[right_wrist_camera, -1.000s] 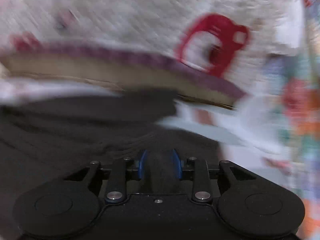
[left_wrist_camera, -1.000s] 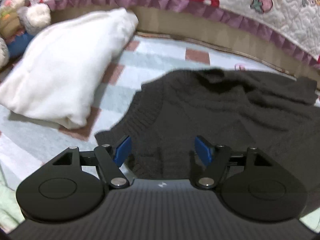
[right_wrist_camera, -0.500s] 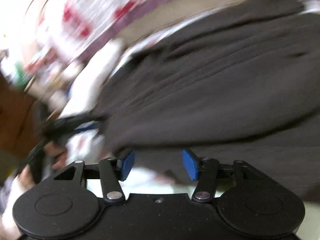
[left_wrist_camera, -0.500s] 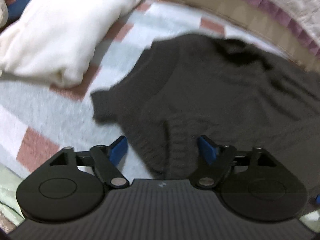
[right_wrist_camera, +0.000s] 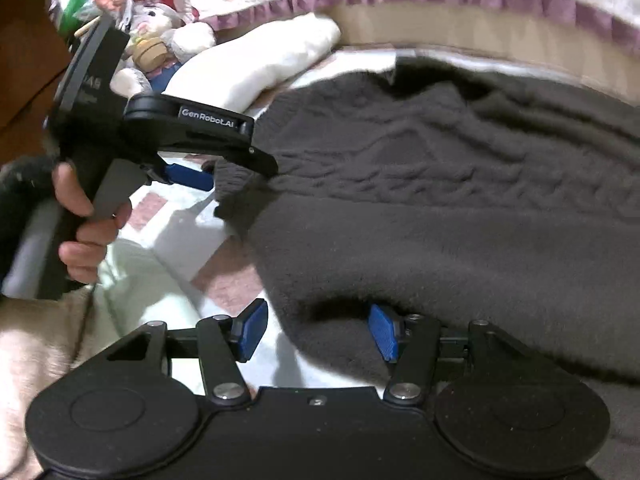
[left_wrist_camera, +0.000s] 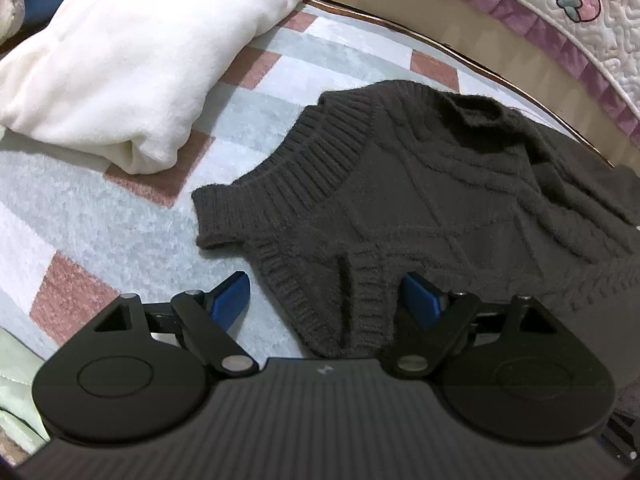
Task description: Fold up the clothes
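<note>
A dark grey cable-knit sweater (left_wrist_camera: 420,200) lies spread on a pale checked blanket (left_wrist_camera: 100,208). My left gripper (left_wrist_camera: 322,284) stands open just above the sweater's ribbed edge, and a fold of that edge lies between its blue pads without being pinched. In the right wrist view the sweater (right_wrist_camera: 440,200) fills the right side. My right gripper (right_wrist_camera: 318,312) is open over its near edge, one pad over the blanket and the other over the knit. A hand (right_wrist_camera: 84,216) holds the left gripper, whose blue finger (right_wrist_camera: 188,176) reaches the sweater's left corner.
A folded white cloth (left_wrist_camera: 132,52) lies on the blanket to the sweater's upper left. Plush toys (right_wrist_camera: 160,36) sit behind it. A quilted cover with a purple frill (left_wrist_camera: 560,20) hangs along the far side. A pale green cloth (right_wrist_camera: 152,280) lies at the near left.
My right gripper has let go of the dark fabric it pinched, opened, and swung across to the sweater's near left edge. My left gripper has opened wider and tipped down toward the ribbed edge.
</note>
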`<state>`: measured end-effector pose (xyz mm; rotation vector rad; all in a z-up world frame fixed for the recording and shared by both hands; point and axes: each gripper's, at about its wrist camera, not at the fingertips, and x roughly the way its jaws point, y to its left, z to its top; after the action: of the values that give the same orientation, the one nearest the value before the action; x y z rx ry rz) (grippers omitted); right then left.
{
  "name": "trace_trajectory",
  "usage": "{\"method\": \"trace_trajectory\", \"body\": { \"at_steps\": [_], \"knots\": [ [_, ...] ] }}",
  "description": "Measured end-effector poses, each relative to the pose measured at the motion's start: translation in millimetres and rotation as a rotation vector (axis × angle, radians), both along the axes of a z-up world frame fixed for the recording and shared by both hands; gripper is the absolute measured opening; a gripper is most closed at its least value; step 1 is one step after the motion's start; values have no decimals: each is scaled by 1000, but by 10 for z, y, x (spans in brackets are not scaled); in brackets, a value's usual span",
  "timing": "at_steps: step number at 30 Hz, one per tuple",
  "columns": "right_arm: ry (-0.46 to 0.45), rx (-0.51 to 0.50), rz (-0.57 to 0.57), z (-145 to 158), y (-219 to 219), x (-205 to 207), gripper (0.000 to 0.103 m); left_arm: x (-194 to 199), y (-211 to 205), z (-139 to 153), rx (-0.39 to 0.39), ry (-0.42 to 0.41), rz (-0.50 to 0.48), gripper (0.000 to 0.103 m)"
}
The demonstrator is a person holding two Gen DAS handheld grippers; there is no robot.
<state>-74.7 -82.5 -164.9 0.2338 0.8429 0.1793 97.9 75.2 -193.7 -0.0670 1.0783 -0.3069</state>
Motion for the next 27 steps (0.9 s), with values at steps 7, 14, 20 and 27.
{"method": "trace_trajectory", "body": {
  "at_steps": [7, 14, 20, 27],
  "knots": [
    [-11, 132, 156, 244, -45, 69, 11, -80, 55, 257, 17, -148, 56, 83],
    [65, 202, 148, 38, -52, -84, 21, -136, -120, 211, 90, -148, -9, 83],
    [-59, 370, -60, 249, -630, -653, 25, -205, -200, 195, 44, -124, -47, 83],
    [-182, 336, -519, 399, -1775, -1405, 32, -291, -509, 126, 76, -169, -119, 84]
  ]
}}
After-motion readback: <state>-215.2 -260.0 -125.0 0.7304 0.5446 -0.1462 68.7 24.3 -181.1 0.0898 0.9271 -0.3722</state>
